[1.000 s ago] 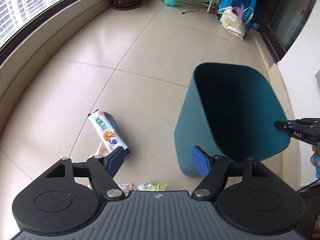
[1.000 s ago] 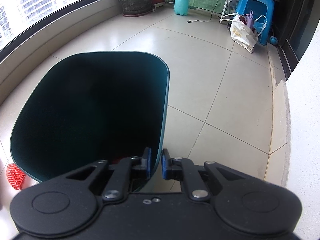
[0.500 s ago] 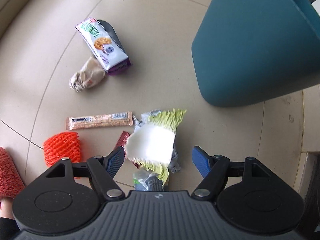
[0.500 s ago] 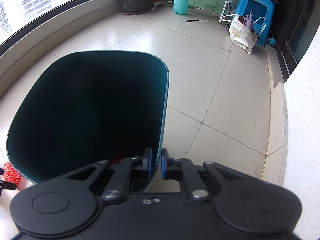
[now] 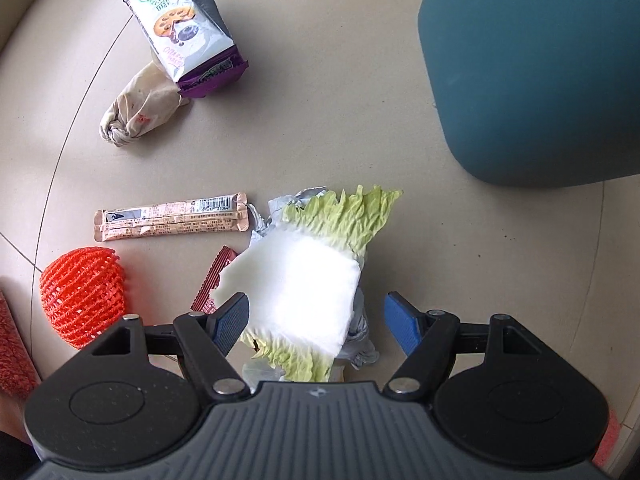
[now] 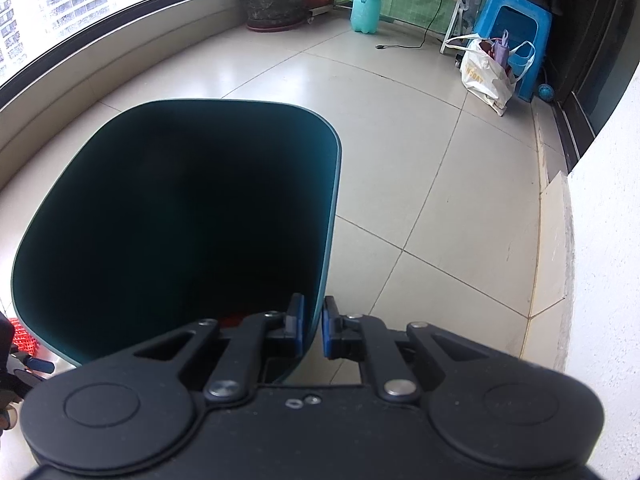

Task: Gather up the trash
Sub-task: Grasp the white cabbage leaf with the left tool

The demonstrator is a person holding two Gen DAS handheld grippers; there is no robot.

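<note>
Floor of pale tile carries all the litter, and a teal bin stands on it at the upper right of the left view, its mouth dark in the right view with something red just visible low inside. Compared with a second ago, when the left wrist camera looked out across the room, the left gripper has dropped and now points straight down over the pile; the bin has slid to the frame's corner and the litter fills the view. The right gripper has not shifted: its fingers are pinched shut on the bin's near wall, steadying it. The left fingers stand wide apart and hold nothing, straddling a cabbage leaf that lies on crumpled wrapper; the left pad is close to or touching the leaf's edge, the right pad is clear of it. Left of the leaf lie an orange net, a biscuit pack resting on a knotted paper bag, a long sachet and a small dark red wrapper partly under the leaf. The descent suggests the leaf is the next piece chosen; the grasp is not yet made, and most of the collecting remains. The leaf looks limp and may fold or tear when closed upon.
</note>
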